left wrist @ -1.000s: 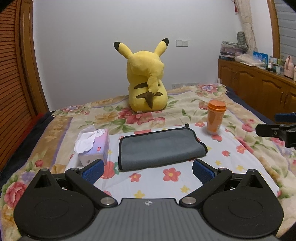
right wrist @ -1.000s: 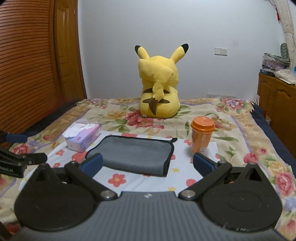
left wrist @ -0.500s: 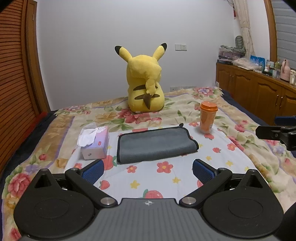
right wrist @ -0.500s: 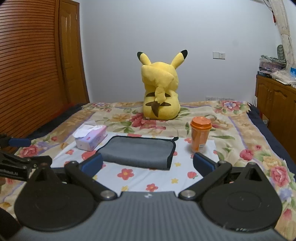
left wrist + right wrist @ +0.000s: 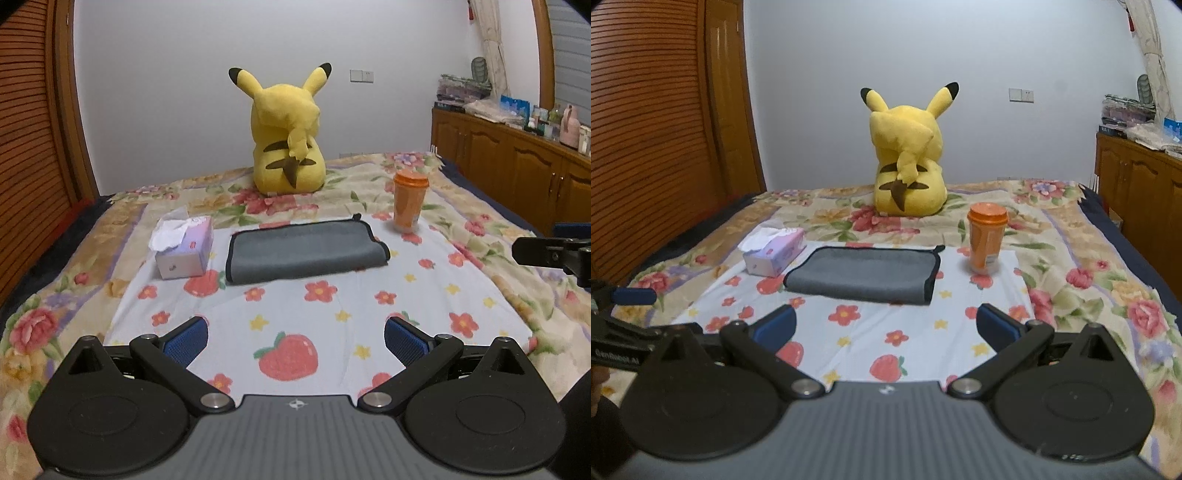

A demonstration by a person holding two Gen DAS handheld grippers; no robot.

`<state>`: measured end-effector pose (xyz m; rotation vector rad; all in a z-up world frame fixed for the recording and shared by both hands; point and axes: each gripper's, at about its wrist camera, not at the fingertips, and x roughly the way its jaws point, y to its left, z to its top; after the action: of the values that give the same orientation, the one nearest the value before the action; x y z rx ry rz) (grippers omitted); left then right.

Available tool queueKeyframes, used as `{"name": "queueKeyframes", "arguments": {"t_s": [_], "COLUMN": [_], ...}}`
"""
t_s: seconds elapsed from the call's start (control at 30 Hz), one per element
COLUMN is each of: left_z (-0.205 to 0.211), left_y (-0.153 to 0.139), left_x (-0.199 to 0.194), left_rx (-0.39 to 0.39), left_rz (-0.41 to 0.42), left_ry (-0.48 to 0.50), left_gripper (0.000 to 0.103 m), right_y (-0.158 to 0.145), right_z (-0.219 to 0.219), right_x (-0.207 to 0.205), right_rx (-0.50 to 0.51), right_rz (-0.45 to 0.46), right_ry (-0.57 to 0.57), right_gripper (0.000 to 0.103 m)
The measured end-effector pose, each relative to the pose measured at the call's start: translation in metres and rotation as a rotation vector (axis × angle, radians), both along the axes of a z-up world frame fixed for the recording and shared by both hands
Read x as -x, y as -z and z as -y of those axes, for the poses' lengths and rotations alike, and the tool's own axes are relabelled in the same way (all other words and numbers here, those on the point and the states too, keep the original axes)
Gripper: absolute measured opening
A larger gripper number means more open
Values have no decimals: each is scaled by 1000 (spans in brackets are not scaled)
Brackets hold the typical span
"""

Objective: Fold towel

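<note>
A grey towel (image 5: pixel 303 251) with a black edge lies folded flat on a white flowered cloth (image 5: pixel 332 325) on the bed; it also shows in the right wrist view (image 5: pixel 864 273). My left gripper (image 5: pixel 295 338) is open and empty, well back from the towel's near edge. My right gripper (image 5: pixel 886 325) is open and empty, also back from the towel. The right gripper shows at the right edge of the left wrist view (image 5: pixel 554 251). The left gripper shows at the left edge of the right wrist view (image 5: pixel 624 299).
A tissue box (image 5: pixel 184 247) stands left of the towel and an orange cup (image 5: pixel 409 201) to its right. A yellow plush toy (image 5: pixel 288 147) sits behind. Wooden cabinets (image 5: pixel 517 166) line the right wall; a slatted wooden door (image 5: pixel 646 147) is on the left.
Both grippers have drawn back from the towel, which looks smaller and farther now. The towel lies still. Both grippers stay open.
</note>
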<state>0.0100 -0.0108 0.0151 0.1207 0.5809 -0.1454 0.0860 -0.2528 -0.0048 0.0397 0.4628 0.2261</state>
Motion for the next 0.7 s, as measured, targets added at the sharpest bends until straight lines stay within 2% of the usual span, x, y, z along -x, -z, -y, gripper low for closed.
{"name": "queueKeyframes", "arguments": {"t_s": [0.23, 0.7], "left_z": [0, 3], "left_y": [15, 33], "left_x": [7, 0], "left_rx": [26, 48], "left_rz": [-28, -23], "left_ry": [-10, -26], "left_gripper": [103, 103], "right_y": [14, 42], "right_z": [-5, -9], "right_x": [3, -7], "right_rx": [2, 25], "right_rz": [-14, -55], "right_ry": [1, 25], "right_gripper": [103, 103]}}
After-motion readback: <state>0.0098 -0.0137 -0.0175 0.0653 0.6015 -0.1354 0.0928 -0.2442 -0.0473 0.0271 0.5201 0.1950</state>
